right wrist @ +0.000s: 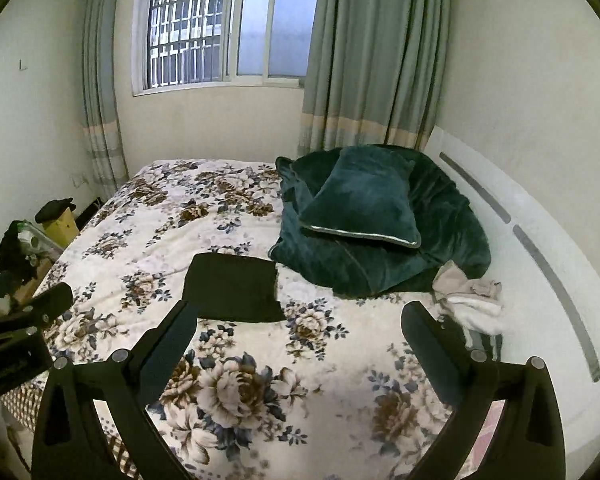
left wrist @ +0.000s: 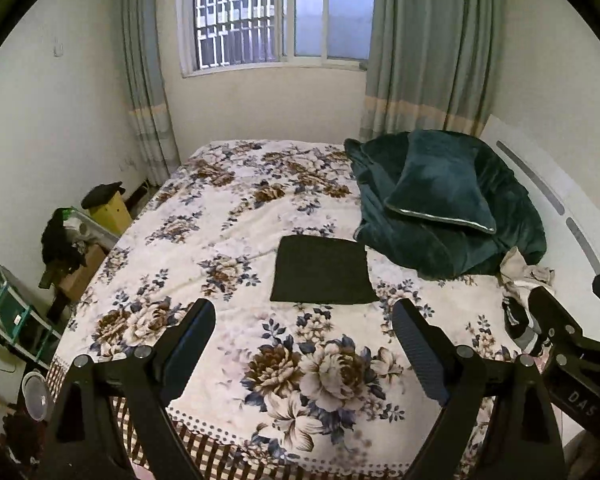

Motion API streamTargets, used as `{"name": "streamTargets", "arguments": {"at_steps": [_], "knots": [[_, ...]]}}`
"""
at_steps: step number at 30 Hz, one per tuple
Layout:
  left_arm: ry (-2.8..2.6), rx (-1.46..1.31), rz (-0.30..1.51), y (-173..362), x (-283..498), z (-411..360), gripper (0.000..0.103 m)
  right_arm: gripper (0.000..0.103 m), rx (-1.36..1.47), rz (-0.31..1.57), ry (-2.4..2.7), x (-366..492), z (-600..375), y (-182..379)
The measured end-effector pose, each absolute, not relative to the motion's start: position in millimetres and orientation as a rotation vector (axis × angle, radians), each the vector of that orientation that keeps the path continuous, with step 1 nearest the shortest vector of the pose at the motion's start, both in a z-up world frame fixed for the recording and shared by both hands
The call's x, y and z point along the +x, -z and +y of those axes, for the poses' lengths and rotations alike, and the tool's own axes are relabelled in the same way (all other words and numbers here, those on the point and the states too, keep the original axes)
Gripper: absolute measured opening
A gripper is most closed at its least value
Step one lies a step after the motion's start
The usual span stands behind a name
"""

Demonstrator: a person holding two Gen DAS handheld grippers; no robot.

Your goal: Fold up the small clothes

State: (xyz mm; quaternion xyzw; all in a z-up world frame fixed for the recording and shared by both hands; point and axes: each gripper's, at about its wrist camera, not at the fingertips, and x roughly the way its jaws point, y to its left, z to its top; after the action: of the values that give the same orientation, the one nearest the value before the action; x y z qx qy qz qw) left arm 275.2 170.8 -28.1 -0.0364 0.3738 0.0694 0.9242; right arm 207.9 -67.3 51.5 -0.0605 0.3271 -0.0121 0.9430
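A folded dark cloth (left wrist: 323, 270) is laid flat on the flowered bed (left wrist: 228, 216), beyond both grippers and untouched. The left gripper (left wrist: 304, 316) and right gripper (right wrist: 300, 318) are held above the bed, jaws spread wide and empty

A bed (left wrist: 204, 240) with a floral cover fills the room. Behind it, a barred window (left wrist: 280, 16) between grey-green curtains (left wrist: 428, 48); white walls (left wrist: 40, 120); clutter left of it.
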Motion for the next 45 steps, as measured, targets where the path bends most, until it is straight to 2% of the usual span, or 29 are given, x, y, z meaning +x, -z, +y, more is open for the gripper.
{"name": "streamTargets", "arguments": {"at_steps": [2,3,4,17,45], "knots": [[-0.149,-0.063,0.755,25,271,169,0.093,0.103,-0.122,0.665,0.025,202,-69,-55],[-0.152,-0.062,0.755,24,269,168,0.101,0.103,-0.118,0.665,0.025,201,-68,-54],[-0.153,-0.064,0.754,23,267,168,0.103,0.103,-0.114,0.664,0.023,198,-69,-56],[-0.176,-0.059,0.699,10,250,166,0.103,0.103,-0.093,0.633,-0.001,188,-80,-73],[-0.171,-0.053,0.703,7,247,164,0.103,0.103,-0.077,0.637,-0.028,182,-83,-79]]}}
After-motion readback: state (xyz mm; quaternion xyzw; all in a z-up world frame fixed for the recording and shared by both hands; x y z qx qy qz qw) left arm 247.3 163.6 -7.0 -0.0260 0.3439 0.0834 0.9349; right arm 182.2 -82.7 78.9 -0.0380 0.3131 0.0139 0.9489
